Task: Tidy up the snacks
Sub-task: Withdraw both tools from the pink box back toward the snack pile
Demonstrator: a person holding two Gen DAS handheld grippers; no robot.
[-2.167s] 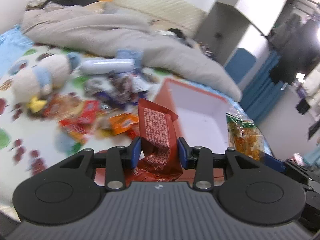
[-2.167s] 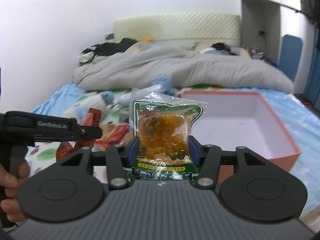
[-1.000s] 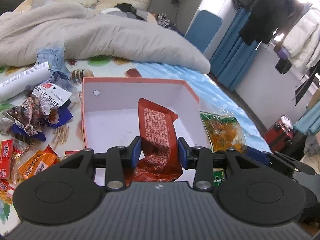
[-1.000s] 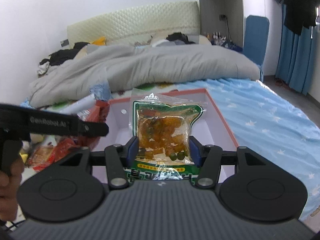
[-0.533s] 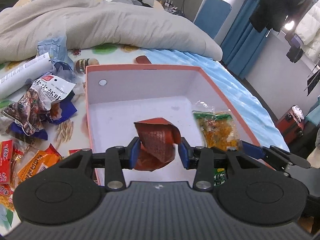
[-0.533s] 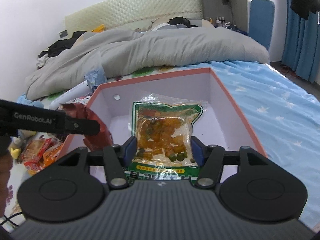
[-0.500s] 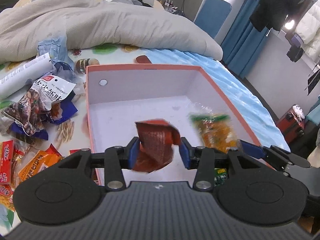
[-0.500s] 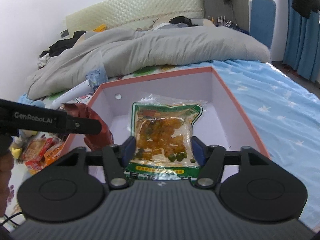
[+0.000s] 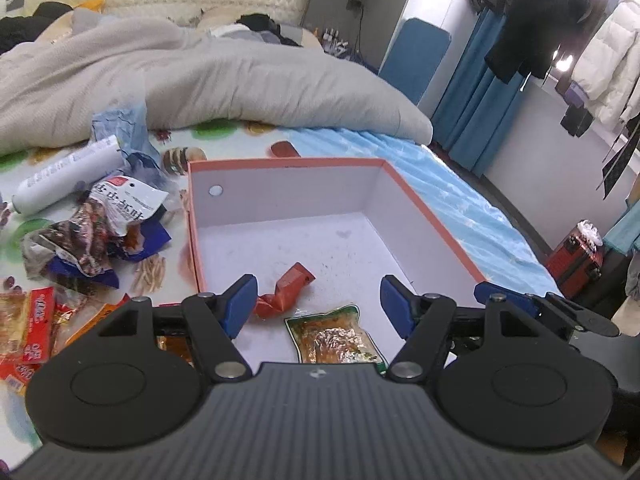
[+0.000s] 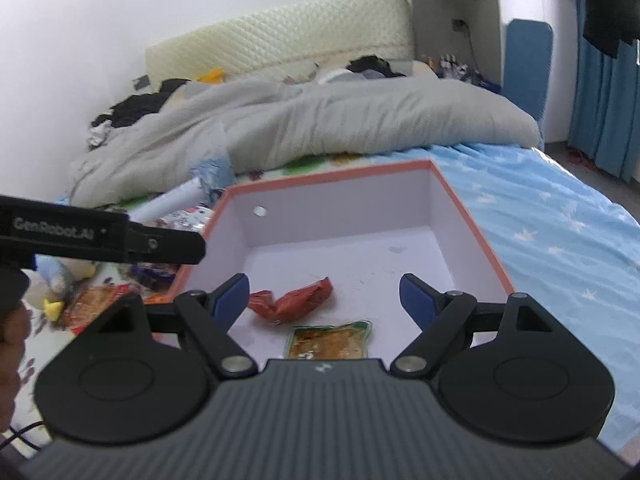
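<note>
Bed, box [image 9: 420, 204], red packet [image 9: 286, 290] below spread jaws, unheld

Glossy plastic packets [image 9: 335, 336], matt cardboard box [image 9: 424, 216]

Black ribbed hand-held gripper [image 9: 318, 300], blue fingertips [image 9: 239, 304], silver screws

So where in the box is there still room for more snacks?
The back of the box is bare, up to the far wall, and along its right wall. The red packet and green packet fill the near part.
</note>
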